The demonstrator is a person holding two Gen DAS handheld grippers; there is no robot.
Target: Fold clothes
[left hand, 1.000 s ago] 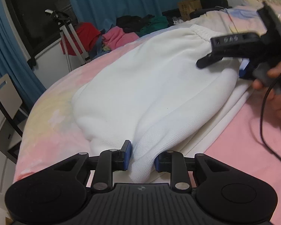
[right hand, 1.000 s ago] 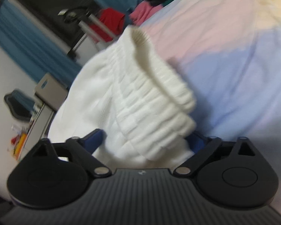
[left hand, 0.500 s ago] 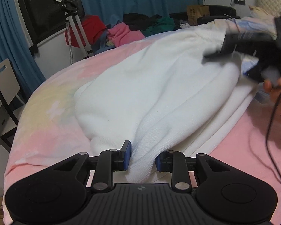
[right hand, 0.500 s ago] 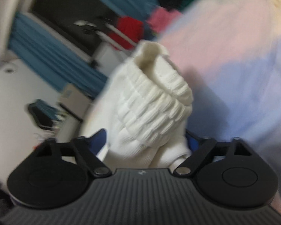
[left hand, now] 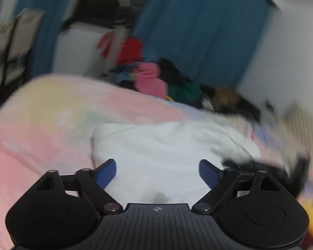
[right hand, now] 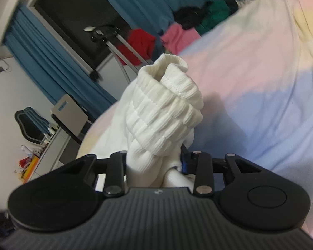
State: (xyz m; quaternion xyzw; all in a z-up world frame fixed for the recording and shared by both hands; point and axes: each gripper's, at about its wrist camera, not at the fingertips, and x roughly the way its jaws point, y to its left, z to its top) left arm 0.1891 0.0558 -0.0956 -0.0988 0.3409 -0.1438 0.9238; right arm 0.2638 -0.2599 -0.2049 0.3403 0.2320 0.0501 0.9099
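Observation:
A white knitted garment (left hand: pixel 167 152) lies bunched on the pastel bedsheet (left hand: pixel 52 112), blurred in the left wrist view. My left gripper (left hand: pixel 157 170) hovers over it with its blue pads wide apart and nothing between them. In the right wrist view my right gripper (right hand: pixel 154 162) is shut on the garment's ribbed waistband (right hand: pixel 164 112), which bulges up out of the jaws above the sheet (right hand: pixel 260 87). The other gripper shows as a dark blur (left hand: pixel 260 166) at the garment's right end.
A heap of red, pink, green and black clothes (left hand: pixel 156 77) lies at the bed's far edge before blue curtains (left hand: pixel 198 31). A metal stand (right hand: pixel 119 45), a chair (right hand: pixel 71 112) and a cluttered desk (right hand: pixel 35 158) stand to the left.
My left gripper let go of the garment's edge, opened wide and swung upward. My right gripper closed from open onto the ribbed waistband.

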